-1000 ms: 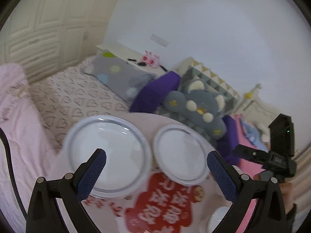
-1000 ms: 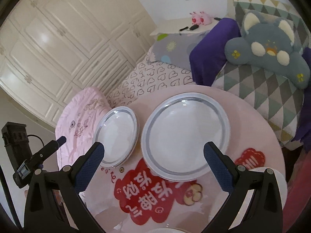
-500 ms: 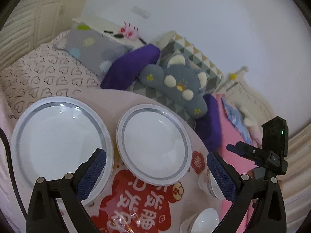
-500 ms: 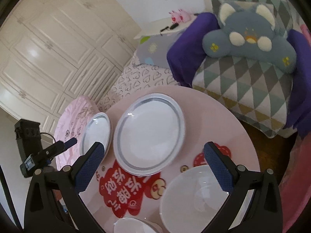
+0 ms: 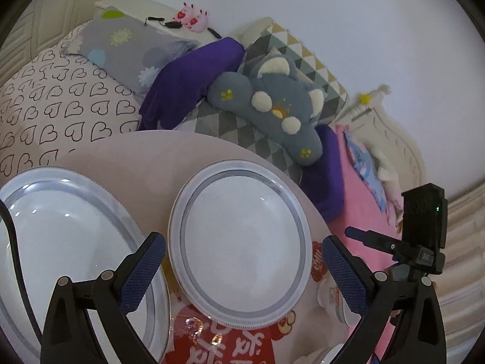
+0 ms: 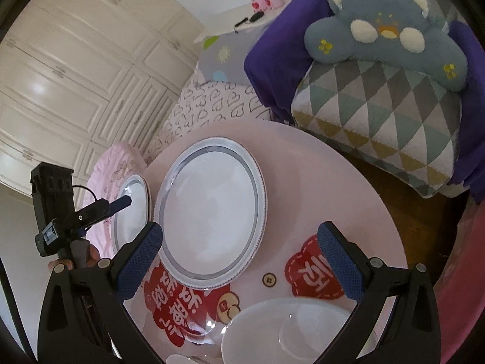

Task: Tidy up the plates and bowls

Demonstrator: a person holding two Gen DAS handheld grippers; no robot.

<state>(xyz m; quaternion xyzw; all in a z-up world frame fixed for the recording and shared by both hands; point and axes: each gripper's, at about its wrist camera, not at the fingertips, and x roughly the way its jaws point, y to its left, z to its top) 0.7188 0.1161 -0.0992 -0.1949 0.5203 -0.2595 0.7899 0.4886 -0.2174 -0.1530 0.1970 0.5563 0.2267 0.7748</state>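
- Left wrist view: a smaller plate (image 5: 242, 242) with a grey ring is seen lying flat on the round pink table (image 5: 145, 151), framed between the two blue pads of the left claw (image 5: 242, 276), which is spread wide and holds nothing.
- A larger plate (image 5: 69, 242) of the same pattern is seen just beside it on the left, its rim partly hidden behind the left pad; whether the two rims touch cannot be told.
- A small white bowl (image 5: 330, 297) is partly visible at the table's right edge, behind the right pad.
- Right wrist view: the right claw (image 6: 239, 264) is likewise spread wide and empty, held above the table (image 6: 333, 200).
- The larger plate (image 6: 212, 212) is shown near the left pad, with the smaller plate (image 6: 133, 212) beyond it at the table's far-left edge.
- A large white bowl (image 6: 291, 330) is seen at the near edge, low in the frame.
- Red decals with white characters (image 6: 315, 273) are seen on the tabletop.
- Behind the table, a bed with a heart-print sheet (image 5: 60, 97), a grey plush toy (image 5: 272, 106) and a purple cushion (image 5: 188, 79) are visible.
- White wardrobe doors (image 6: 75, 75) are seen on the left.
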